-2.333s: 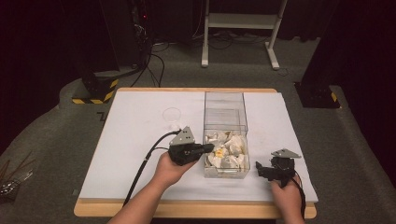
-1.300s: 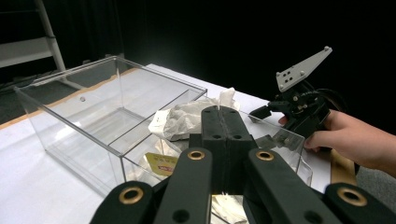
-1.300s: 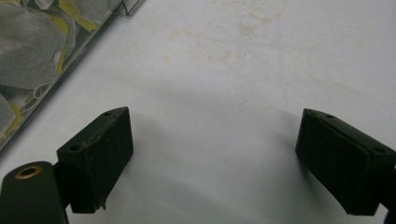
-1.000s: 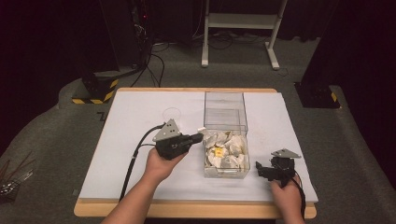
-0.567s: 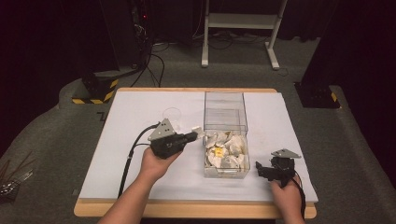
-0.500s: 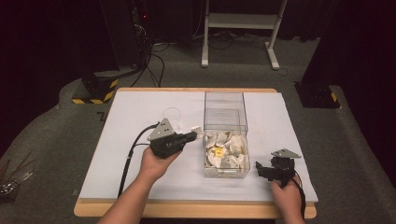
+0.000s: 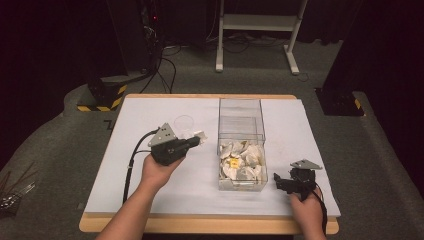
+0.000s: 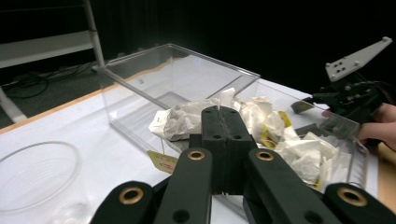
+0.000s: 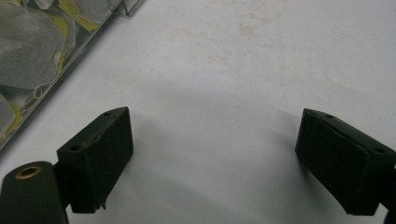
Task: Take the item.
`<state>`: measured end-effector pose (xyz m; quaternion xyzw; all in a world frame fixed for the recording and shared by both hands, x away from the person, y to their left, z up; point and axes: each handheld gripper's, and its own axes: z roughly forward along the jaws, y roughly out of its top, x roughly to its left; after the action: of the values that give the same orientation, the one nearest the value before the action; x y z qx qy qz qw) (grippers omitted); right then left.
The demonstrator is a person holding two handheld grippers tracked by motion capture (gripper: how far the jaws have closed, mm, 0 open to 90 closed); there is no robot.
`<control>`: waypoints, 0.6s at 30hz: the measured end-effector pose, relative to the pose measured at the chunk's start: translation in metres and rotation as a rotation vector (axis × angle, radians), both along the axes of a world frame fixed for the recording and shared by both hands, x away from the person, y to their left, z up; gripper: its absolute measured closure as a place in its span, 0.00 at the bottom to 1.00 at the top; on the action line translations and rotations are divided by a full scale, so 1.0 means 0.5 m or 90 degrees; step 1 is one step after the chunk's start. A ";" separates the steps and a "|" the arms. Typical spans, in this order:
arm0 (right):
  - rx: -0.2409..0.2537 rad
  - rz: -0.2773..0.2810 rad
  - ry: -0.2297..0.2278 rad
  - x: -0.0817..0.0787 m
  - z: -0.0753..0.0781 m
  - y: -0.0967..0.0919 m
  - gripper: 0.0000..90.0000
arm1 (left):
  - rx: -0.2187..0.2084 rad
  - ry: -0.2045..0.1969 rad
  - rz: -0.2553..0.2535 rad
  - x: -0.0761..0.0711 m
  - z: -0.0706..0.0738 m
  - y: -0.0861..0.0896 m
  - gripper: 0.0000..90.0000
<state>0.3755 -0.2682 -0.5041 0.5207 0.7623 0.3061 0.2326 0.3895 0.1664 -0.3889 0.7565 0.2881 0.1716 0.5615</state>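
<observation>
My left gripper (image 7: 198, 141) is shut on a white tea bag (image 7: 201, 135) and holds it above the table, left of the clear plastic box (image 7: 239, 131). In the left gripper view the jaws (image 8: 222, 114) are pressed together on the crumpled tea bag (image 8: 180, 122), and its yellow tag (image 8: 162, 161) dangles below. Several more tea bags (image 7: 242, 161) fill the near end of the box. A clear glass cup (image 7: 184, 124) stands just beyond my left gripper. My right gripper (image 7: 278, 181) rests open on the table right of the box, nothing between its jaws (image 9: 212, 154).
The white table sheet (image 7: 150, 190) has free room at the left and front. The far half of the box (image 8: 154, 79) holds nothing. A white stand (image 7: 255, 22) and black equipment with cables stand on the floor beyond the table.
My left gripper has drawn back leftward from the box with the tea bag, ending beside the glass cup. The right gripper has not moved.
</observation>
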 end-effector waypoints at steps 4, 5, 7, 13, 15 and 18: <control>0.001 0.000 0.000 0.000 0.000 0.000 0.12 | -0.003 0.002 0.020 0.015 0.003 0.025 1.00; 0.001 0.000 0.000 0.000 0.000 0.000 0.12 | -0.001 0.001 0.024 0.017 0.004 0.030 1.00; 0.001 0.000 0.000 0.000 0.000 0.000 0.12 | 0.000 -0.003 0.029 0.020 0.006 0.035 1.00; 0.001 0.000 0.000 0.000 0.000 0.000 0.12 | -0.014 -0.001 0.057 0.043 0.010 0.062 1.00; 0.001 0.000 0.000 0.000 0.000 0.000 0.12 | -0.022 0.002 0.062 0.052 0.008 0.069 1.00; 0.001 0.000 0.000 0.000 0.000 0.000 0.12 | -0.018 0.008 0.069 0.063 0.007 0.074 1.00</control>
<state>0.3755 -0.2682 -0.5041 0.5209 0.7621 0.3065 0.2322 0.4212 0.2034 -0.3855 0.7330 0.3345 0.1926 0.5601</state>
